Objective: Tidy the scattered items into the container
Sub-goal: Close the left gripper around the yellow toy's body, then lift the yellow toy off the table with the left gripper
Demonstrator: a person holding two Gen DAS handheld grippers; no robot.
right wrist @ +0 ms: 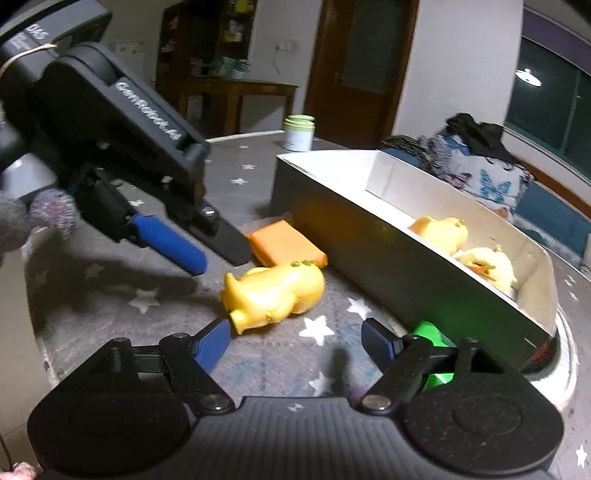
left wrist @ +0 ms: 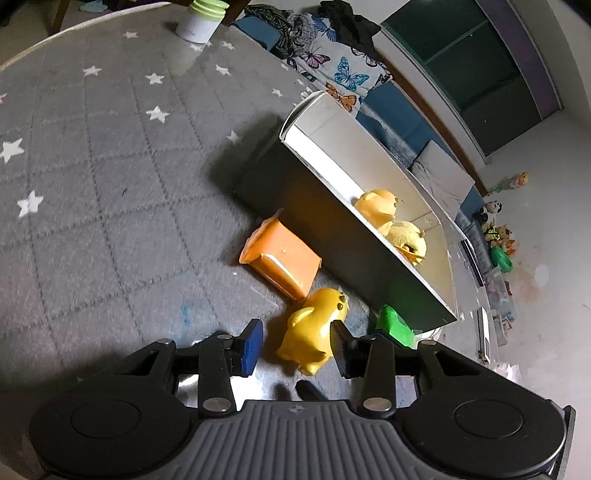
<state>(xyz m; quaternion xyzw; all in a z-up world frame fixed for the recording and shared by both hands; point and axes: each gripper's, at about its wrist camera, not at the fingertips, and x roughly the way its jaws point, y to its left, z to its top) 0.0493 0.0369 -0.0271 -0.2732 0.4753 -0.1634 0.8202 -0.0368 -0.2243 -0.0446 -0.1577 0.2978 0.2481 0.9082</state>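
A yellow duck toy (left wrist: 314, 332) (right wrist: 273, 291) lies on its side on the grey star-patterned table cover. My left gripper (left wrist: 295, 345) (right wrist: 218, 262) hovers open over it, its blue pads either side of the duck in the left wrist view. The right gripper (right wrist: 297, 341) is open just in front of the duck, holding nothing. An orange block (left wrist: 280, 258) (right wrist: 284, 243) lies against the grey box (left wrist: 332, 236) (right wrist: 369, 251). Two yellow toys (left wrist: 380, 206) (right wrist: 443, 229) rest inside the box. A green item (left wrist: 395, 325) (right wrist: 428, 332) sits by the box, partly behind my right finger.
A white jar with a green lid (left wrist: 201, 20) (right wrist: 299, 133) stands at the table's far edge. Beyond the box is a sofa with butterfly-print cloth (left wrist: 332, 62) (right wrist: 491, 181). Toys lie on the floor (left wrist: 498, 236). A knitted sleeve (right wrist: 37, 218) holds the left gripper.
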